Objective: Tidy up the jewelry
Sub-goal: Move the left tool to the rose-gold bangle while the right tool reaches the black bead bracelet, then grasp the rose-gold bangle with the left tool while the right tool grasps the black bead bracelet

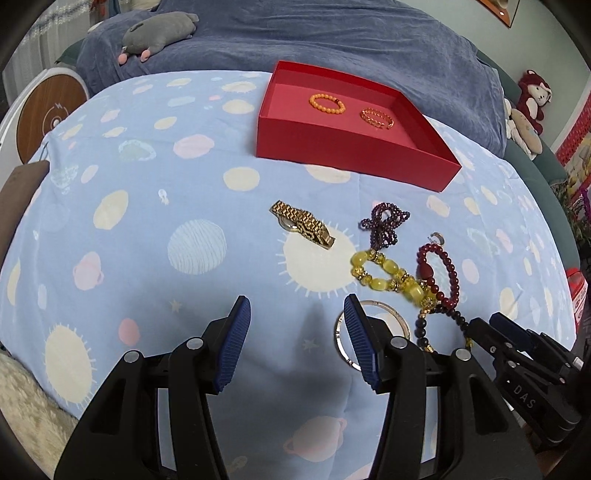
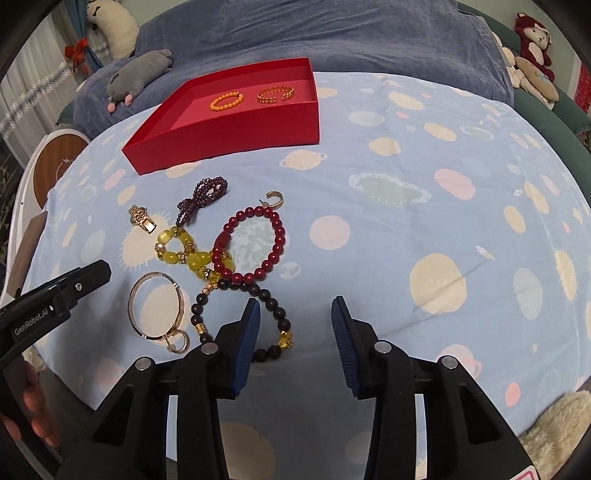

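Note:
A red box [image 1: 354,155] [image 2: 229,140] at the back of the blue planet-print cloth holds an orange bead bracelet [image 2: 214,103] and a gold chain bracelet [image 2: 262,99]. In front of it lie a gold watch band [image 1: 303,223], a purple bead strand [image 2: 203,197], a yellow bead bracelet [image 2: 192,262], a red bead bracelet [image 2: 277,229], a dark bead bracelet [image 2: 269,302] and a gold bangle [image 2: 138,295]. My left gripper [image 1: 295,301] hangs open over bare cloth, left of the bangle. My right gripper [image 2: 295,301] is open, its left finger beside the dark bracelet, nothing between the pads.
A small hoop earring [image 2: 275,199] lies behind the red bracelet, another [image 2: 181,339] by the bangle. A grey plush toy [image 1: 159,33] rests on the dark blue blanket behind. Red plush toys [image 2: 532,40] sit at the far right. A fluffy cream mat [image 2: 554,424] lies at the near edge.

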